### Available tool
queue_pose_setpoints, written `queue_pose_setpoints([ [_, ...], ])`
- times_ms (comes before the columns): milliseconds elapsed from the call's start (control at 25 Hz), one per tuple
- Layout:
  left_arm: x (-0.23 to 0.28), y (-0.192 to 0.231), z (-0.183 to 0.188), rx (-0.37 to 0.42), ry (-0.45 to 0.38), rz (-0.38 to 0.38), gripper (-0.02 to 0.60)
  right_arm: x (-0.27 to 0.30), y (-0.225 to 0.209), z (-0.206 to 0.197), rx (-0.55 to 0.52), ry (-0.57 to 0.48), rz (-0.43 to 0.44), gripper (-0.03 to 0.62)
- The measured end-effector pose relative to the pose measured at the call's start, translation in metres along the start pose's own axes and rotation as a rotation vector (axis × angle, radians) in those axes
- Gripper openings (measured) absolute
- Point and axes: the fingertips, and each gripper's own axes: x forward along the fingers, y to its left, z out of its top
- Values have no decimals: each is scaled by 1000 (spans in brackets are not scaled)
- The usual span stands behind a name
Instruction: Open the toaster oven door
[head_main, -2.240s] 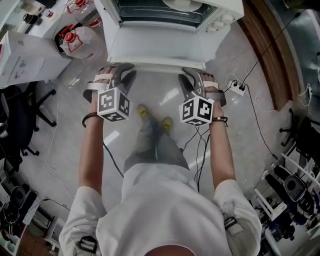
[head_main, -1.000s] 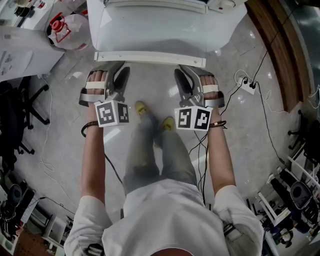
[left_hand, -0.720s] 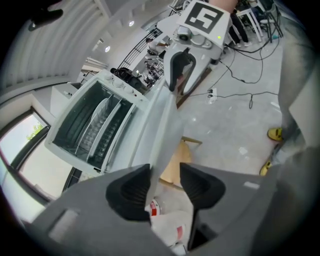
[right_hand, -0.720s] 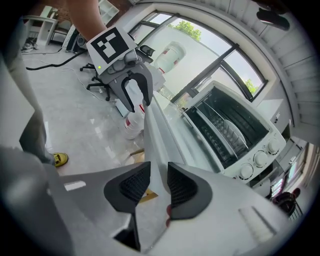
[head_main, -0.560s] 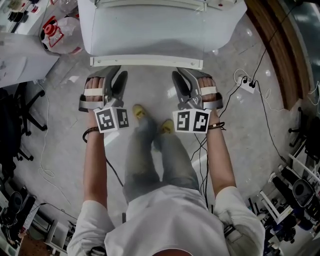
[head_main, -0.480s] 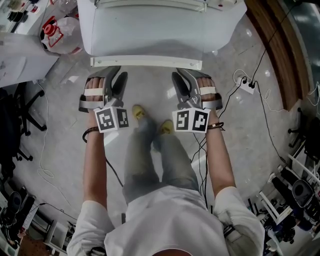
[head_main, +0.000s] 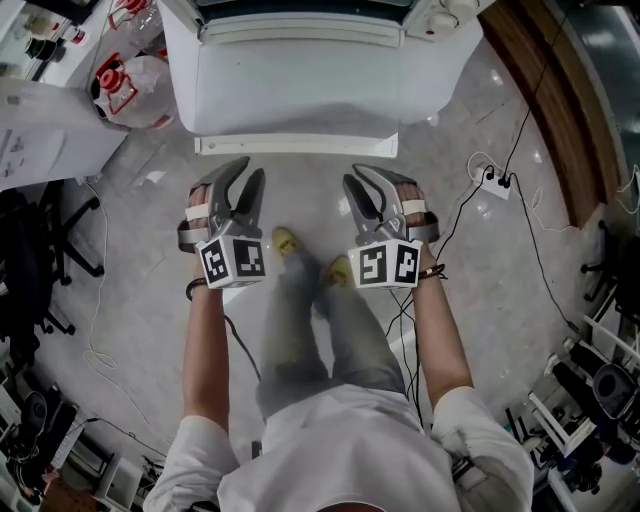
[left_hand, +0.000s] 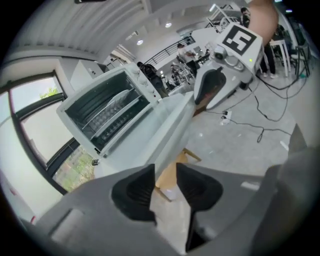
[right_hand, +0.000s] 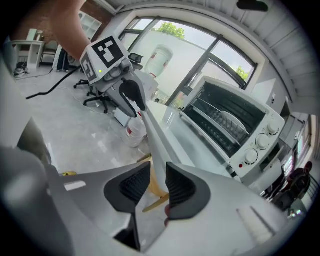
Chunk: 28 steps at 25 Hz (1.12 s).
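The toaster oven (right_hand: 235, 122) door (head_main: 300, 90) lies swung down flat toward the person, its handle (head_main: 297, 145) at the near edge and the cavity exposed, so the opening looks done. The left tongs (head_main: 248, 172) and right tongs (head_main: 362, 180) hang just short of that handle, touching nothing. Each pair is apart by a modest gap and empty, and the left has just narrowed a little; I judge nothing remains but to withdraw.

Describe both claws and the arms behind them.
The left claw and right claw are grey, with black ribbed pads and a white cube of black square markers each. The person wears white straps, dark wristbands and short white sleeves.
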Motion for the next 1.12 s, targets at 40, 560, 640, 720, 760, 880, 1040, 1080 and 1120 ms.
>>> queue_pose_setpoints([
  [40, -5, 2, 4, -32, -10, 2, 126, -5, -2, 3, 26, -6, -3, 91],
  [560, -99, 43, 86, -325, -83, 81, 86, -110, -69, 76, 342, -106, -62, 89],
  [640, -112, 48, 99, -345, -90, 92, 77, -124, -80, 81, 385, -112, -76, 87],
  [720, -126, 56, 110, -370, -98, 114, 66, -139, -90, 86, 412, -114, -91, 84],
  [760, -134, 60, 115, -382, -101, 127, 55, -147, -95, 88, 422, -116, -100, 75],
  [880, -154, 69, 131, -395, -115, 154, 26, -169, -108, 97, 447, -128, -129, 57],
  [1040, -176, 78, 148, -428, -140, 185, 13, -195, -119, 108, 456, -145, -159, 54],
  [1080, -181, 80, 153, -433, -146, 194, 8, -201, -121, 109, 458, -147, -165, 41],
  [1120, -186, 81, 157, -437, -150, 201, 3, -207, -123, 109, 461, -148, -170, 36],
])
